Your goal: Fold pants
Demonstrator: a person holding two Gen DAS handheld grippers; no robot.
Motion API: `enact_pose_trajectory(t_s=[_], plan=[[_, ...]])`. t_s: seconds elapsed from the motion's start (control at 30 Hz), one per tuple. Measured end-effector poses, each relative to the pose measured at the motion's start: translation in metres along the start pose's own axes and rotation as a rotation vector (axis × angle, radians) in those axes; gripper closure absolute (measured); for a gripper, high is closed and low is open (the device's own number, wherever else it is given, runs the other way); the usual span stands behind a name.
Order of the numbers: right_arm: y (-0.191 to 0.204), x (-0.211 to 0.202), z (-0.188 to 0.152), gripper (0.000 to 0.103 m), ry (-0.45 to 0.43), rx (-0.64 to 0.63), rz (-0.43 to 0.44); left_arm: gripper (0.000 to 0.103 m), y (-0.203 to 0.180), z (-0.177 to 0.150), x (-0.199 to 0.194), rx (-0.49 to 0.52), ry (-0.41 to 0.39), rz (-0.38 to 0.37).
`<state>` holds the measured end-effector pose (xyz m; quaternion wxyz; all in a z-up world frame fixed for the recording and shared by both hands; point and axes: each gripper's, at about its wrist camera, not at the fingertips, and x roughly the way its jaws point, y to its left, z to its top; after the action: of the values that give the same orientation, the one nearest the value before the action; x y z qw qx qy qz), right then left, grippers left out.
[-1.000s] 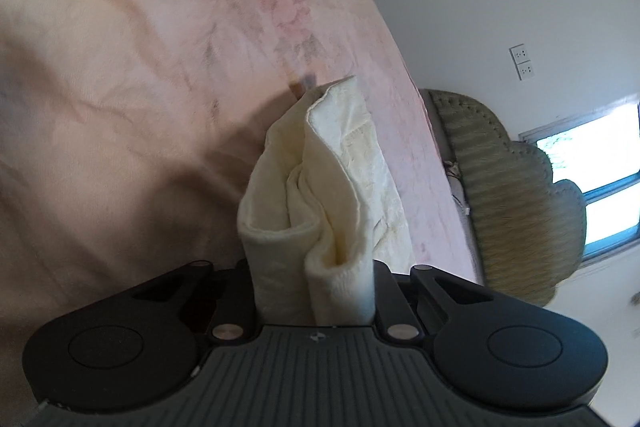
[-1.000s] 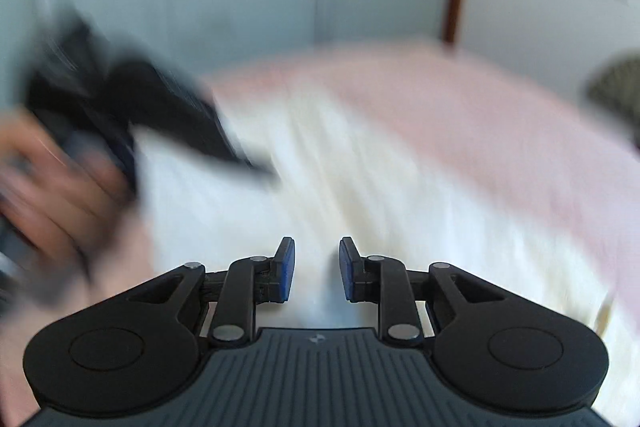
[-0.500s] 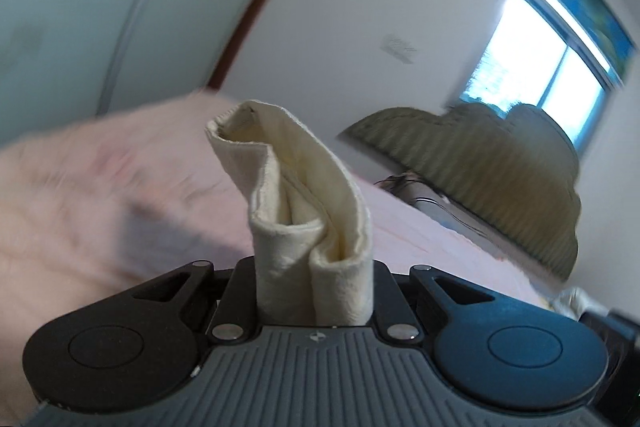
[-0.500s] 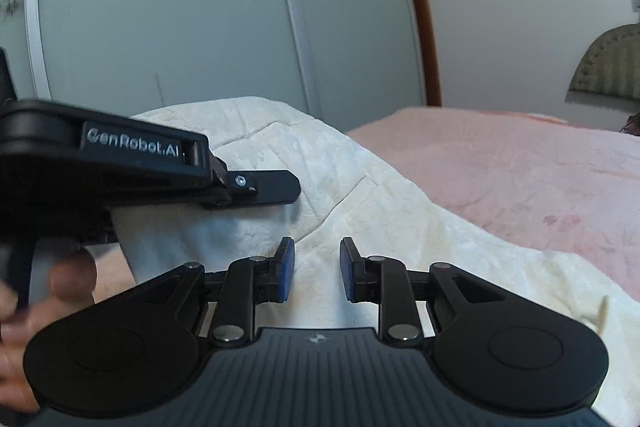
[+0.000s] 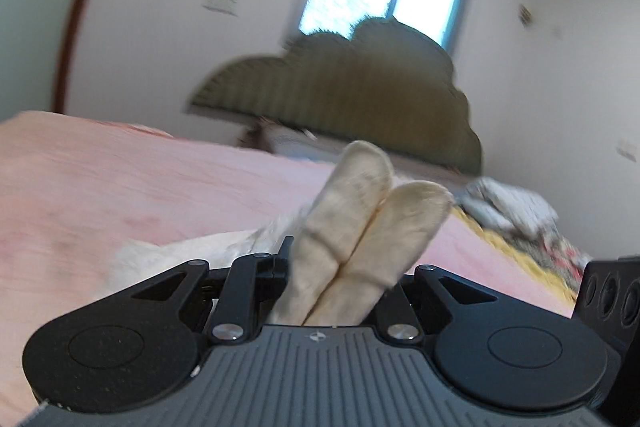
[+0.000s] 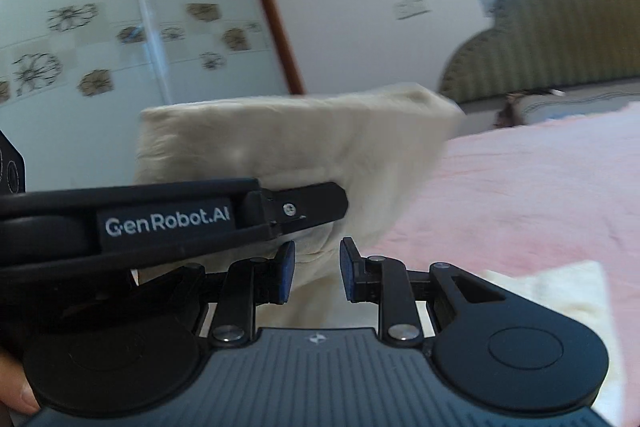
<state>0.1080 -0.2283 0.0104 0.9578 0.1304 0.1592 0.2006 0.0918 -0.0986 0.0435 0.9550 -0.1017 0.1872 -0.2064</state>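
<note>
The left tool [image 5: 340, 267] clamps a doubled fold of cream pants [image 5: 360, 219] — raised above the pink bedspread [image 5: 140, 195].

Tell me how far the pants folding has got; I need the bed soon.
Midway, at a guess. Done: nothing flat yet. In hand: left tongs clamp a doubled cream pants bundle, lifted above the pink bed. Right tongs are open beside it. Left: laying down, smoothing, final fold.

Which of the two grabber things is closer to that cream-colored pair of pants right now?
The left. The left gripper has its jaws clamped on a bunched fold of the cream pants, lifting it off the pink bed. The right gripper sits open just beside the hanging cloth, gripping nothing.
</note>
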Motion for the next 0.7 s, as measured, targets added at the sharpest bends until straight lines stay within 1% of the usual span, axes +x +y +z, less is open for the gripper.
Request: enact_pose_trajectory(t_s=[0.07, 0.13, 0.23, 0.27, 0.4, 0.43, 0.47, 0.5, 0.53, 0.57, 0.6, 0.63, 0.67, 0.7], plan=[[-0.012, -0.008, -0.002, 0.079, 0.013, 0.017, -0.055, 0.087, -0.014, -0.01, 0.018, 0.029, 0.026, -0.015], [-0.028, -0.013, -0.007, 0.079, 0.024, 0.043, -0.092, 0.086, -0.025, -0.02, 0.034, 0.057, 0.053, -0.023], [-0.043, -0.011, -0.013, 0.078, 0.059, 0.069, -0.126, 0.086, -0.028, -0.037, 0.052, 0.067, 0.129, -0.032], [-0.048, -0.011, -0.015, 0.078, 0.085, 0.074, -0.136, 0.086, -0.028, -0.041, 0.057, 0.068, 0.153, -0.039], [-0.068, -0.02, -0.028, 0.076, 0.161, 0.06, -0.182, 0.085, -0.023, -0.065, 0.061, 0.089, 0.225, -0.06], [-0.073, -0.026, -0.03, 0.075, 0.171, 0.055, -0.205, 0.084, -0.02, -0.069, 0.062, 0.084, 0.238, -0.067], [-0.08, -0.034, -0.031, 0.075, 0.179, 0.054, -0.236, 0.079, -0.02, -0.075, 0.064, 0.084, 0.246, -0.078], [-0.086, -0.041, -0.031, 0.075, 0.182, 0.055, -0.272, 0.079, -0.02, -0.077, 0.064, 0.1, 0.25, -0.084], [-0.091, -0.048, -0.031, 0.074, 0.176, 0.056, -0.322, 0.078, -0.021, -0.079, 0.064, 0.127, 0.254, -0.084], [-0.096, -0.056, -0.028, 0.074, 0.151, 0.062, -0.387, 0.076, -0.024, -0.082, 0.064, 0.156, 0.253, -0.085], [-0.1, -0.062, -0.023, 0.074, 0.121, 0.074, -0.426, 0.074, -0.027, -0.086, 0.062, 0.182, 0.25, -0.092], [-0.102, -0.067, -0.016, 0.073, 0.085, 0.085, -0.435, 0.066, -0.028, -0.088, 0.06, 0.199, 0.252, -0.109], [-0.101, -0.07, -0.008, 0.073, 0.056, 0.086, -0.424, 0.057, -0.029, -0.089, 0.056, 0.209, 0.262, -0.136], [-0.098, -0.068, 0.0, 0.073, 0.039, 0.073, -0.407, 0.053, -0.03, -0.089, 0.052, 0.214, 0.273, -0.169]])
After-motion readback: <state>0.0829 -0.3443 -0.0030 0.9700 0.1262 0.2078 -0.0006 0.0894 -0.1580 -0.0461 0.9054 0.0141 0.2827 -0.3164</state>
